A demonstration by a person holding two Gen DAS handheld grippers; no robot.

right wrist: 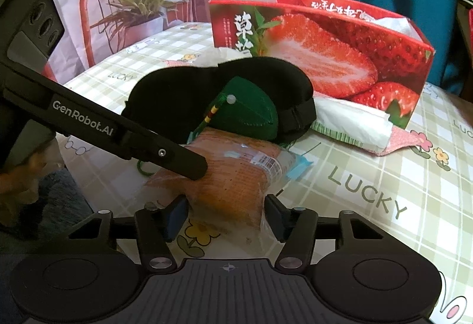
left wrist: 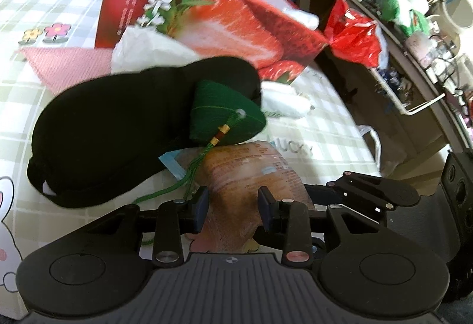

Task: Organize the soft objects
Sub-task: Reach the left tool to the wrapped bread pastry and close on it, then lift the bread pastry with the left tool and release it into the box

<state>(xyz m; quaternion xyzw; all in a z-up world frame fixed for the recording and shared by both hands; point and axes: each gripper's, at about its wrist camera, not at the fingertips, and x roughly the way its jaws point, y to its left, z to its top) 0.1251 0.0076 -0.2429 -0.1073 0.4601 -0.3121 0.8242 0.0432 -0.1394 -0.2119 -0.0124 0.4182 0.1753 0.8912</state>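
Wrapped bread (right wrist: pixel 236 176): orange-brown, clear crinkled wrapper, apparently pinched by left hand-held gripper (left wrist: pixel 233 207).

I note a clear-wrapped orange bread roll (right wrist: pixel 233 176) lying flat on the checked tablecloth (right wrist: pixel 369 164), one end nearest me. A green stitched pouch (left wrist: pixel 227 114) with a green tassel cord rests on its far end, leaning against a black padded eye mask (left wrist: pixel 118 131) that lies lengthwise behind it. A white tissue pack (right wrist: pixel 351 123) lies just beside the mask, against the open red strawberry-printed box (right wrist: pixel 340 52), which stands upright at the back.
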